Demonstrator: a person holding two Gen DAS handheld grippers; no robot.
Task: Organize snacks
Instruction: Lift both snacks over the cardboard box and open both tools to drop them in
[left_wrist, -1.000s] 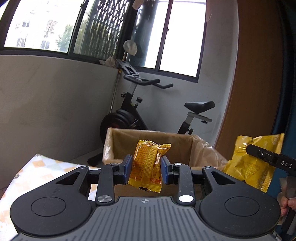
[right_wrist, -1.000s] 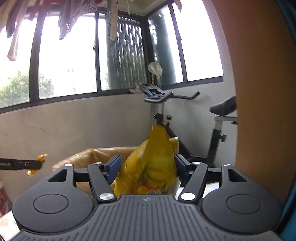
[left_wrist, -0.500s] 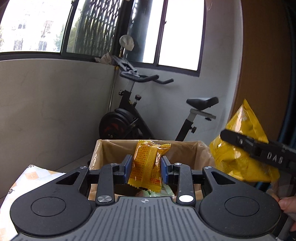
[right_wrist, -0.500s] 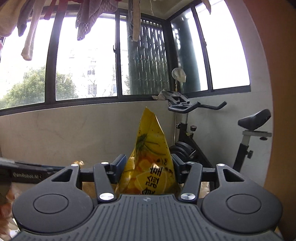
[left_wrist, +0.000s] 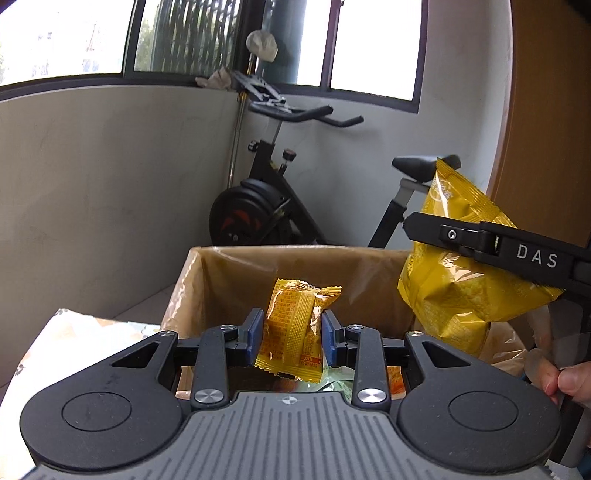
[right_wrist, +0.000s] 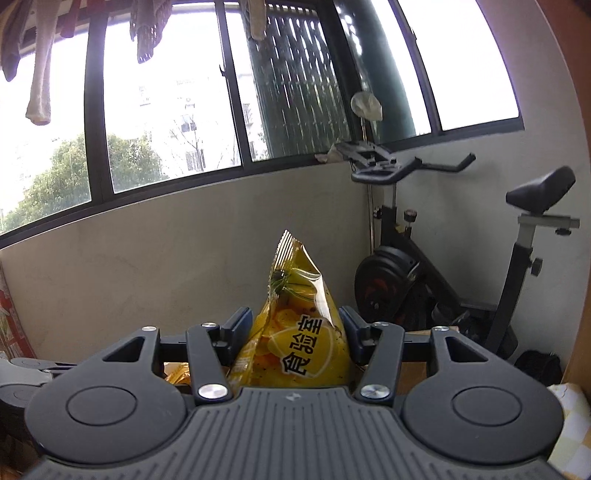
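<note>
Exercise bike (left_wrist: 266, 206) below daylit windows (right_wrist: 166, 110)

This is a closed-in balcony in a home. A black exercise bike with a round wheel (left_wrist: 255, 206) stands by the plain grey wall at about 12 o'clock. Wide windows with dark frames (right_wrist: 229, 85) look out on green trees and tall buildings. Washed clothes and a pale sock (right_wrist: 38, 70) hang to dry at 10 o'clock. A brown wooden door panel (left_wrist: 546, 122) stands at 2 o'clock.
</note>
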